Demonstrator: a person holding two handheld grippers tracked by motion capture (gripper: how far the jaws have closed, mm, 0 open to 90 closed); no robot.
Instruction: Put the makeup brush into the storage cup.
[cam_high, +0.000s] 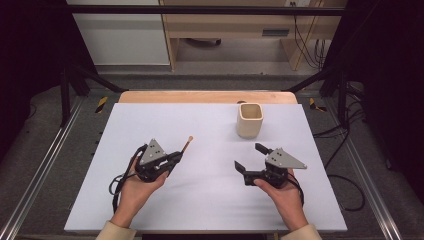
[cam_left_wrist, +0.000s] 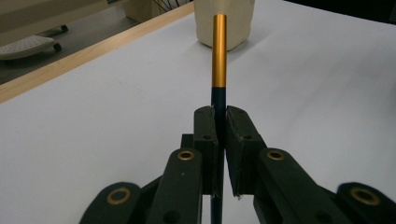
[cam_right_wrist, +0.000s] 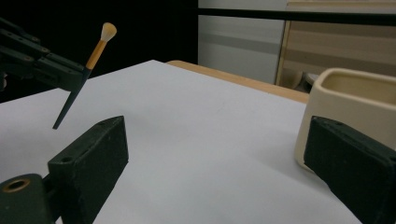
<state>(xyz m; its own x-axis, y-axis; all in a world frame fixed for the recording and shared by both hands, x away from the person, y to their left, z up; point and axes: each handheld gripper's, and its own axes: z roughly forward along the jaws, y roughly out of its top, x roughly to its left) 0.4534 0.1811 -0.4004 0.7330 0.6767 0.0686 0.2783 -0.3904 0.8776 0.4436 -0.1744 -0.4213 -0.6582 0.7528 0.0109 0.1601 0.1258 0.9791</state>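
I had the left hand-held gripper clamped on the brush, bristles angled up off the worktop. Right hand-held gripper stood wide, empty, near the cream cup.

A slim brush is held off the white table: dark pointed handle, a gold-orange ferrule and a small pale tuft at the tip. It is clamped across its dark handle, tilted, tuft end higher and aimed toward the cream cup, pointed end lower. The cup, square-mouthed with rounded corners, stands upright and looks empty, well apart from the brush, near the table's far edge.
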